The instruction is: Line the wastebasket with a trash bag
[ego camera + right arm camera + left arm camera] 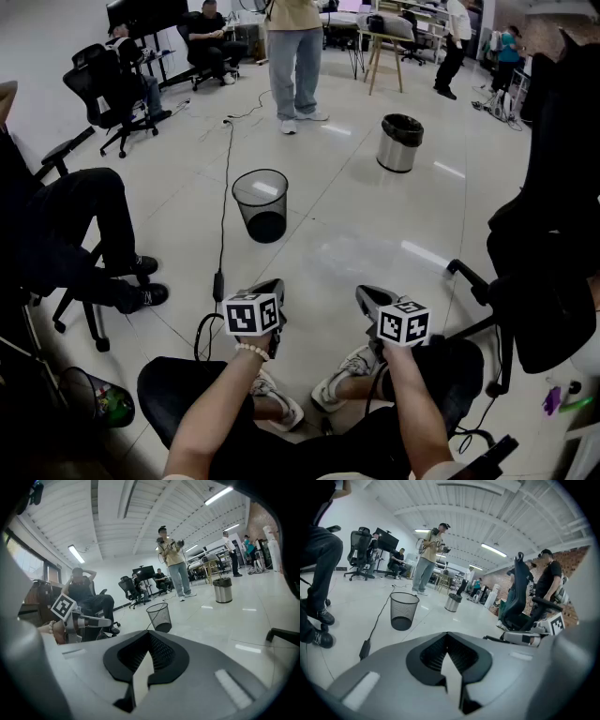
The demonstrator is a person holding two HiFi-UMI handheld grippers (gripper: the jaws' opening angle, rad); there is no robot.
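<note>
The left hand-held gripper and right hand-held gripper are held clenched, with nothing between the jaws; the black mesh wastebasket is seen upright on the floor, well ahead of both, its wall apparently bare.

Seen along the left gripper: its grey body fills the lower frame, and its two dark ribbed jaws are pressed together with nothing between them. Beyond, on a pale glossy floor, a black mesh wastebasket stands upright. A black cable runs along the floor just left of it. Farther back sits a steel bin, and a person in light trousers stands behind. At the right are a dark office chair and the right gripper, level with the floor.
</note>
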